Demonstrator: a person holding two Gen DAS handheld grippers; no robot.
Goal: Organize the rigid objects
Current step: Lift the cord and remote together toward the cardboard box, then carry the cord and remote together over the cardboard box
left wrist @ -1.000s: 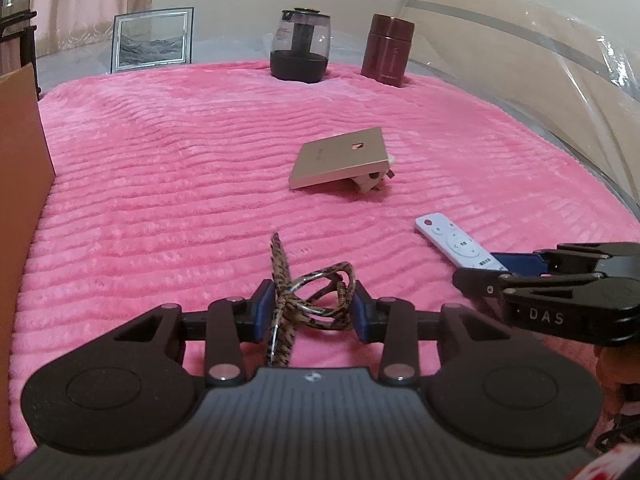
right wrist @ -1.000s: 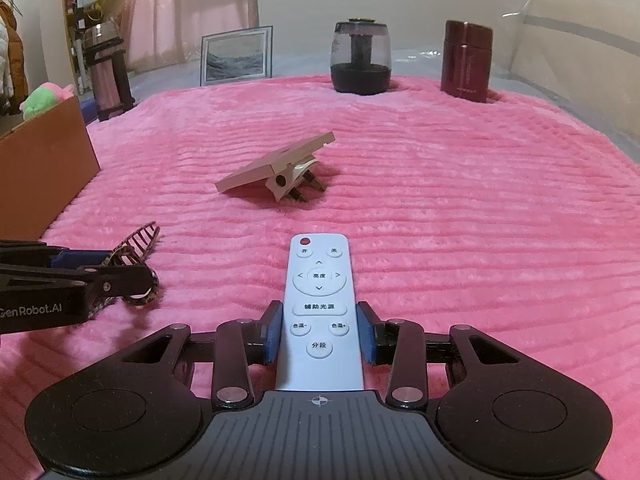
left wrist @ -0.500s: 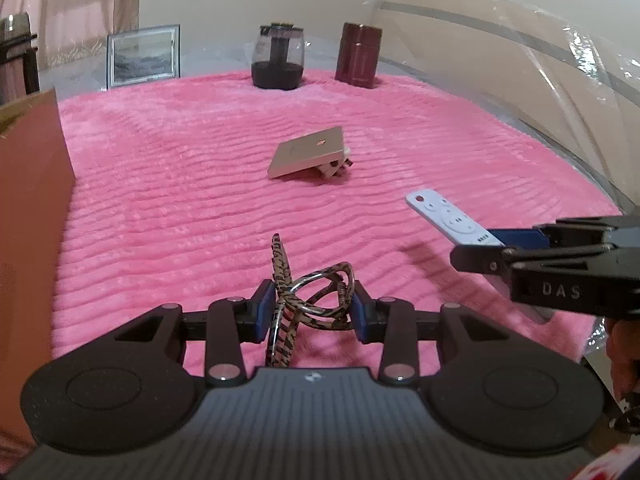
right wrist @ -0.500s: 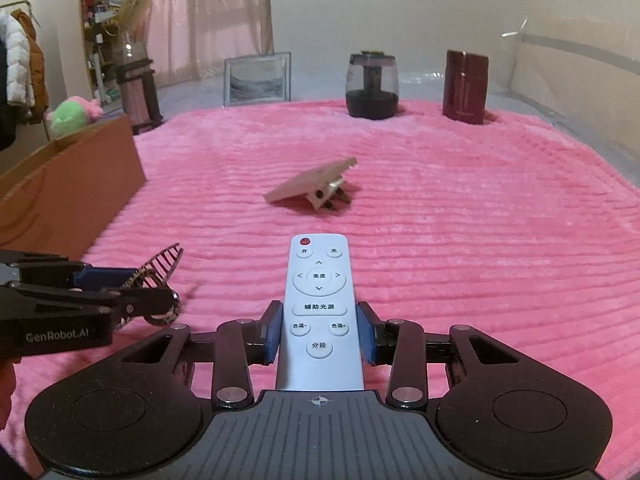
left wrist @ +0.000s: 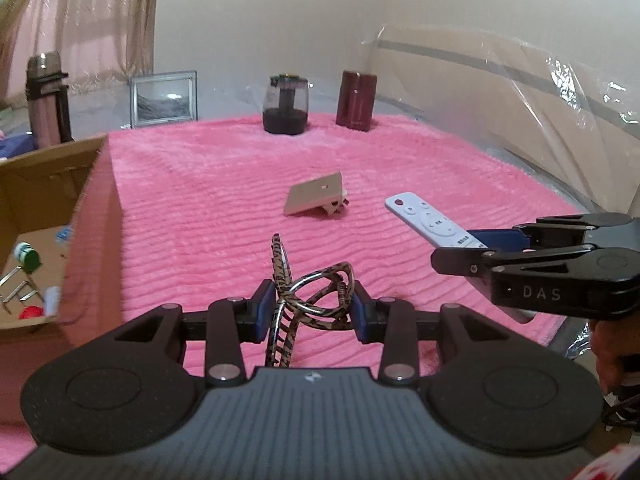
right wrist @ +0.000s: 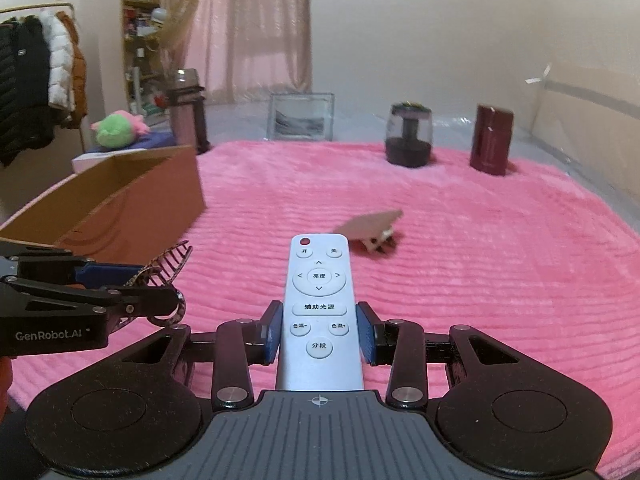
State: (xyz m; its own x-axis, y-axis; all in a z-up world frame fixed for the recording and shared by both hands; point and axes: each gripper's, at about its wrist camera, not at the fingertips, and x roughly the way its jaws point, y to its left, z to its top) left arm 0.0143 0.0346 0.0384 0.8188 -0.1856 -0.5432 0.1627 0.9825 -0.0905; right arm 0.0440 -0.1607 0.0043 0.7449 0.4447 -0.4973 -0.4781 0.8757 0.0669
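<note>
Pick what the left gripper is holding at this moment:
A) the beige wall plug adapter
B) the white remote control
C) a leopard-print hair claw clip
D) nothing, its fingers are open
C. The left gripper is shut on the hair claw clip, pinched between its blue pads, while the white remote sits in the right gripper and the beige adapter lies on the pink blanket.
</note>
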